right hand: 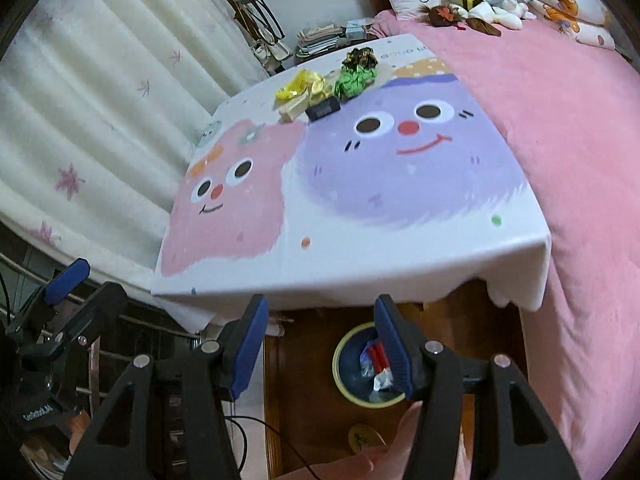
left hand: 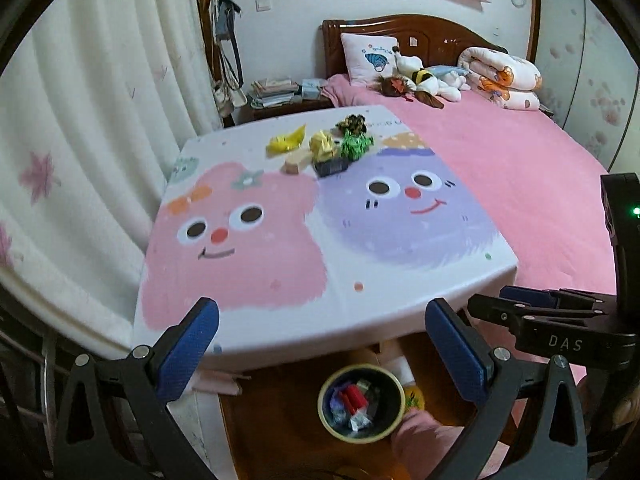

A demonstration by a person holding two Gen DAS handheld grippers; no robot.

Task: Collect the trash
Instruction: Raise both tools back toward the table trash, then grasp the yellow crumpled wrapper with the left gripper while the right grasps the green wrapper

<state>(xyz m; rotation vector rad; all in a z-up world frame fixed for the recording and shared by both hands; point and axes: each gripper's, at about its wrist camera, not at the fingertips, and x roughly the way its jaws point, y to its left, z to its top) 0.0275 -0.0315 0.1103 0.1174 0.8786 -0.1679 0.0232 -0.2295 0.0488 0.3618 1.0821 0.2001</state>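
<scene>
Two tools held above the bench near edge — left tool agape, empty, right tool half-spread, empty, crumpled wrappers clustered at twelve o'clock, bin on floor at six o'clock.

Left hand-held gripper above the tabletop edge and the bin

The left hand-held gripper has its blue-padded jaws wide apart with nothing between them. Crumpled wrappers cluster at the far end of the cartoon-printed tabletop. On the floor below, a round bin holds what look like wrappers, slightly blurred.
</scene>
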